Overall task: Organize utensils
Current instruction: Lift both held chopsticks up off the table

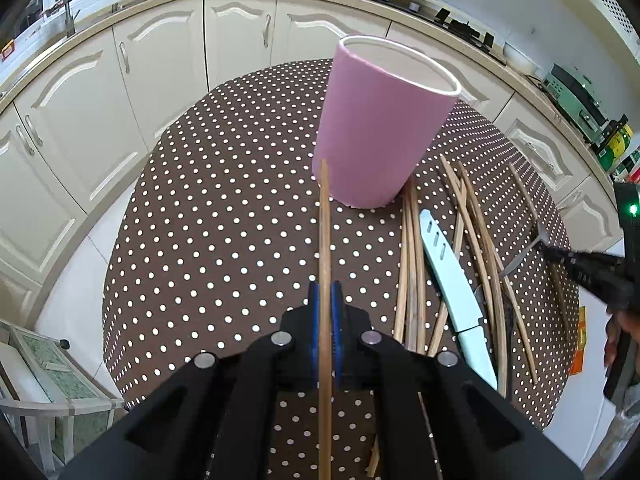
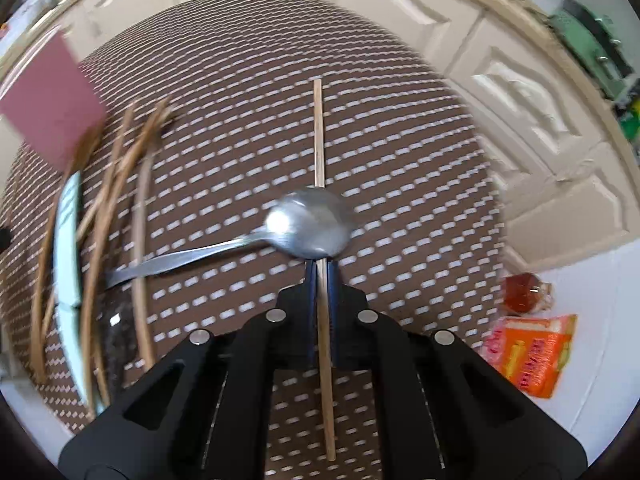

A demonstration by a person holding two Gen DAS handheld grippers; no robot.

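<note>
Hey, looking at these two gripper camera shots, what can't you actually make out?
- Inside of the tall pink cup: left wrist view, its own wall hides it.
- Loose wooden chopsticks and pale blue knife: right wrist view, motion blur smears them.
- Metal spoon: right wrist view, it covers part of the chopstick clamped in the right gripper; whether they touch is unclear.

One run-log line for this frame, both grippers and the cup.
left gripper: shut on chopstick | right gripper: shut on second chopstick, spoon lying across it | pink cup: upright on table
</note>
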